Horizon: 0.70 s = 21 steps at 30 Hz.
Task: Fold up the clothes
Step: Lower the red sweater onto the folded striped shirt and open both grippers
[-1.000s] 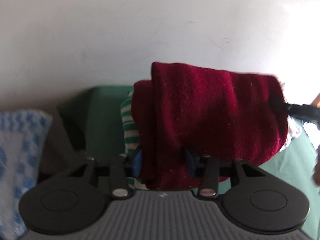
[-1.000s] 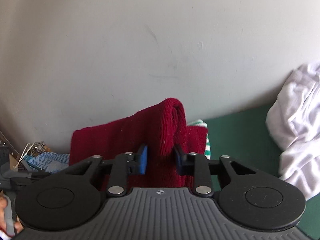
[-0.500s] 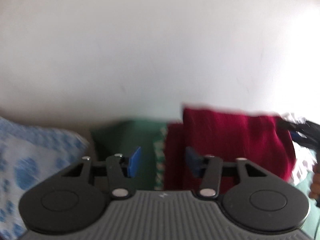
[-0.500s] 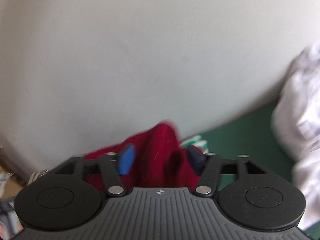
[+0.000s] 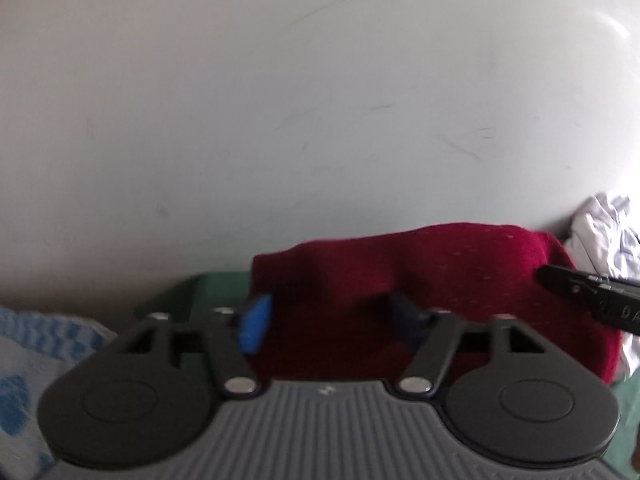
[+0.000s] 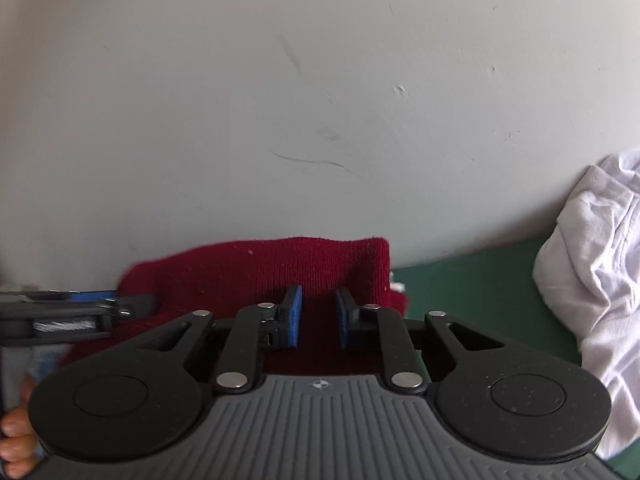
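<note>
Status of my left gripper (image 5: 326,322): jaws spread wide, nothing clamped, with the folded dark red knit garment (image 5: 432,280) lying between and just beyond the fingertips. The blue pad (image 5: 254,324) sits at the garment's left edge; I cannot tell whether it touches the fabric, as this view is blurred.

My right gripper (image 6: 318,320) is also open, its jaws parted by a narrower gap. The blue pads (image 6: 294,318) stand just in front of the garment's near face, gripping nothing.

The garment rests on a green surface (image 6: 472,292), against the grey wall (image 6: 320,100). A green-and-white striped item (image 6: 396,286) shows at its right edge, underneath. A crumpled white cloth (image 6: 596,260) lies toward the surface's right end, apart from the garment. A blue-and-white patterned fabric (image 5: 36,344) lies at the left end.
</note>
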### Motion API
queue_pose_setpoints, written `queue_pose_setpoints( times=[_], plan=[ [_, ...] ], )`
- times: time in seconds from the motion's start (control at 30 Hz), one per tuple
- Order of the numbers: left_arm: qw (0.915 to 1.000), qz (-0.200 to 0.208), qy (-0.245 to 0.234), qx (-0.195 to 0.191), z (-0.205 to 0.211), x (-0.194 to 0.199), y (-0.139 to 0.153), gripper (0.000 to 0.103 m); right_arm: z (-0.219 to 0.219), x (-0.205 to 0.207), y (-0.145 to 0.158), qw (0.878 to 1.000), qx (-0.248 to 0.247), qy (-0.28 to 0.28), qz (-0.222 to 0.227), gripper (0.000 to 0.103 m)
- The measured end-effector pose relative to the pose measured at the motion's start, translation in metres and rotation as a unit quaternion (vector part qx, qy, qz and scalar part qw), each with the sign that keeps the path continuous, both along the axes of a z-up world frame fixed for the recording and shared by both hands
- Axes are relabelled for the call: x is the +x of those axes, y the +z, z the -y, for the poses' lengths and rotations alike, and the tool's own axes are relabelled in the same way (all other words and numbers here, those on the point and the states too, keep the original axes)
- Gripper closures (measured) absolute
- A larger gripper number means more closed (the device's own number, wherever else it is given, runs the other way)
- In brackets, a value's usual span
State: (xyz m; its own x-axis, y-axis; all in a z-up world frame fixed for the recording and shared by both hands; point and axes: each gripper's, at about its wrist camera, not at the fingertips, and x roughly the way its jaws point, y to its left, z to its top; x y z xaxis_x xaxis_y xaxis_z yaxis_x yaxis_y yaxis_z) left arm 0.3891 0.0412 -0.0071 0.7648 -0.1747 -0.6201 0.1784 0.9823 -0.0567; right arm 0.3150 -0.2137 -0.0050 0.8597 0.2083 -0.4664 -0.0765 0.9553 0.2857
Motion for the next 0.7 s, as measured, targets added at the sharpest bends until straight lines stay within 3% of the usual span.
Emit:
queue_pose_setpoints(
  times=[0.1,0.27,0.4,0.47,0.53,0.67,0.7],
  plan=[
    [0.9997,-0.009,0.014,-0.016,-0.003,0.011,-0.015,0.001,0.008,0.012,-0.008,1.0,0.026,-0.009,-0.008,0.085],
    [0.9998,0.003,0.018,0.006,0.009,0.005,-0.014,0.001,0.003,0.009,-0.001,1.0,-0.002,0.004,-0.009,0.084],
    [0.9997,0.012,0.017,0.016,0.007,-0.008,0.01,0.011,0.004,-0.006,0.021,1.0,-0.004,0.015,0.015,0.077],
    [0.9988,0.032,0.023,0.028,0.007,-0.023,0.027,0.01,0.003,-0.028,0.038,0.999,-0.003,0.011,0.046,0.055],
    [0.9966,0.056,0.036,0.048,0.007,-0.043,0.045,0.001,-0.003,-0.057,0.054,0.998,-0.028,-0.001,0.056,0.038],
    [0.9943,0.069,0.06,0.055,0.006,-0.088,0.071,0.001,-0.023,-0.119,0.062,0.996,-0.077,-0.007,0.037,0.017],
    [0.9941,0.066,0.066,0.055,0.006,-0.099,0.076,0.001,-0.028,-0.133,0.06,0.996,-0.083,-0.012,0.024,0.016]
  ],
)
